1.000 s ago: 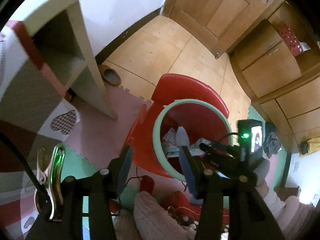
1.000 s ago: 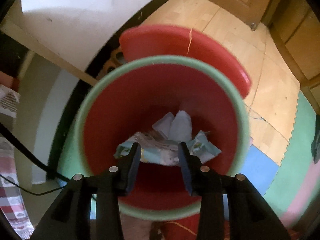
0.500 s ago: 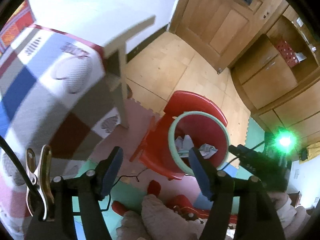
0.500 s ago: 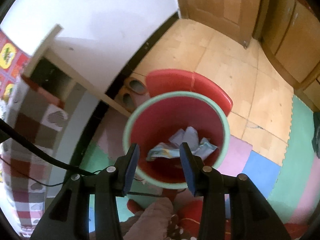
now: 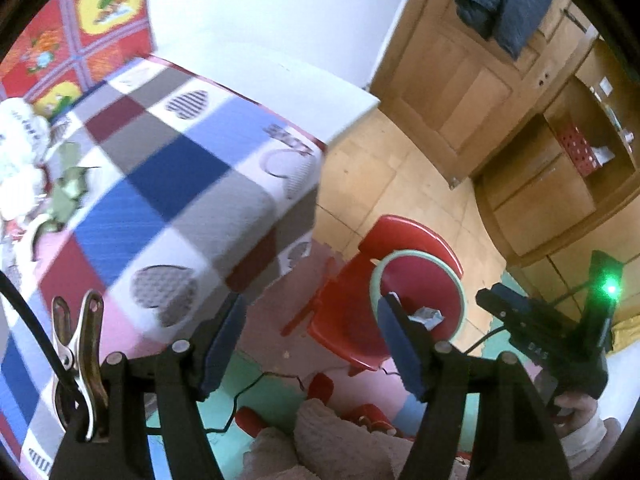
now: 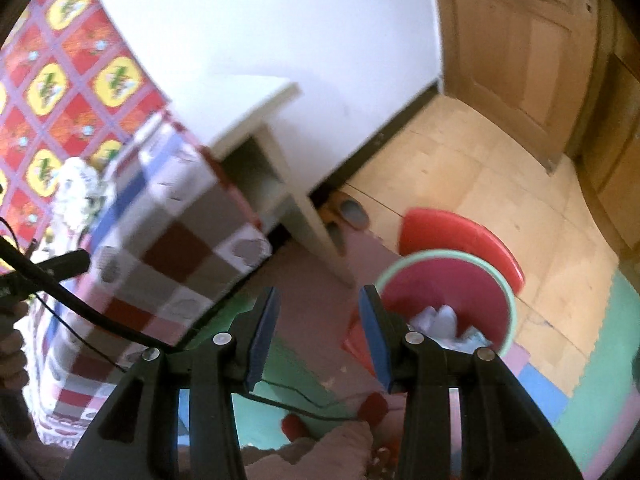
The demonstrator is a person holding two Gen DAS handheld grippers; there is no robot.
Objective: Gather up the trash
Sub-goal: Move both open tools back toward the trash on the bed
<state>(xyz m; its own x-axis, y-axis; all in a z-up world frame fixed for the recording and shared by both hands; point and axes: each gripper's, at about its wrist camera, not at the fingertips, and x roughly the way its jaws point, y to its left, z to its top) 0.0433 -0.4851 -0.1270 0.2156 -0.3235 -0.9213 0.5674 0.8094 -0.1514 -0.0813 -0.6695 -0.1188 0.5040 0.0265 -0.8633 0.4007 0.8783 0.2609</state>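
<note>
Bin (image 5: 420, 280), red with a pale green rim, stood on the floor mats below you, beside the bed's near corner. Crumpled trash (image 5: 427, 315) lay inside it, pale paper and wrappers heaped at the bottom; the right view showed the same heap (image 6: 440, 322) against the near wall of the bin (image 6: 448, 280).

Your left gripper (image 5: 310, 344) pointed steeply down with its jaws wide apart and nothing between the blue pads; only pink mat showed in the gap. Your right gripper (image 6: 318, 332) also stood open, narrower than the left, and empty. Neither touched the bin or the trash. Your right gripper appeared in the left view too, at far right (image 5: 540, 332), with a green lamp lit on it.

Bed (image 5: 160, 184), under a checked cover of blue, grey, maroon and white with heart prints, filled the left of both views. A white side table (image 6: 256, 120) stood between bed and wall. Slippers (image 6: 352, 212) lay by the skirting beyond the table leg. Door (image 5: 460, 80), wooden, was at the far right, with a dark cloth hung over its top. A metal clip (image 5: 78, 344) sat on your left gripper's frame. Both views were blurred.
</note>
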